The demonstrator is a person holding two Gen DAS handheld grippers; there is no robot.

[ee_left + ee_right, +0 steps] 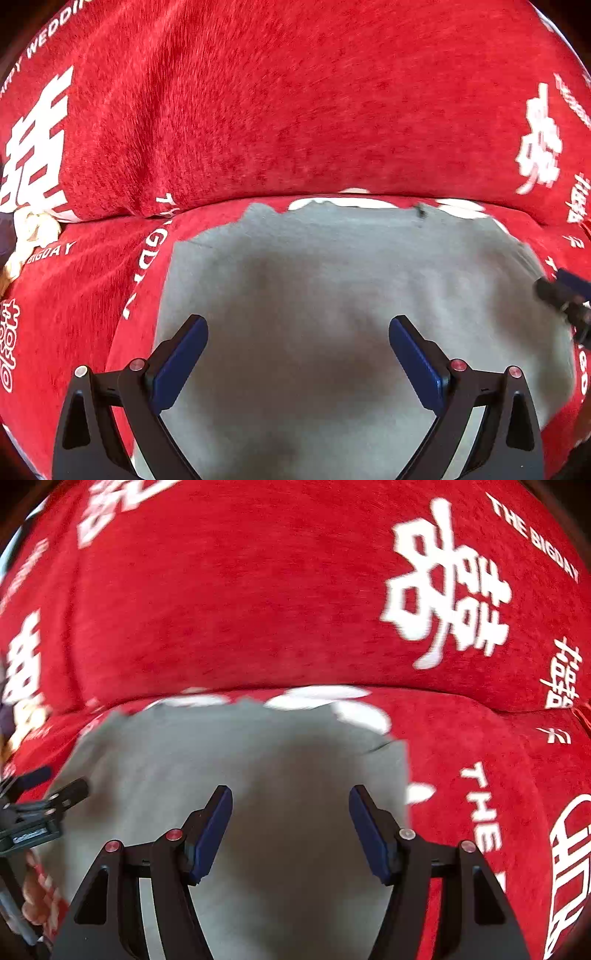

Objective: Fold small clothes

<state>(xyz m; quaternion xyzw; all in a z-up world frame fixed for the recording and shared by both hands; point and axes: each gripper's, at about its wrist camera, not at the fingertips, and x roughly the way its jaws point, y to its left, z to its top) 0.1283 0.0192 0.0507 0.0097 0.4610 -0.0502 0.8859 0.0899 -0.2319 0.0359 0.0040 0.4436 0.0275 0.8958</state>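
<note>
Garment: grey cloth (332,295) spread flat on red sofa seat (92,295), filling 6 o'clock half of both wrist views.
Left claw (298,325): fingers apart, nothing between, hovering over cloth.
Right claw (290,797): fingers apart, empty, widening slightly.
Risk, grip: plush cover pinched along with cloth edge.
Risk, fold: uneven pull from either claw, skewed crease.
Risk, blur: edge toward 12 o'clock misjudged.

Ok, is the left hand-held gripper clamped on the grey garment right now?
No, the left hand-held gripper stands wide open above the grey garment, with nothing pinched between its blue pads.
</note>
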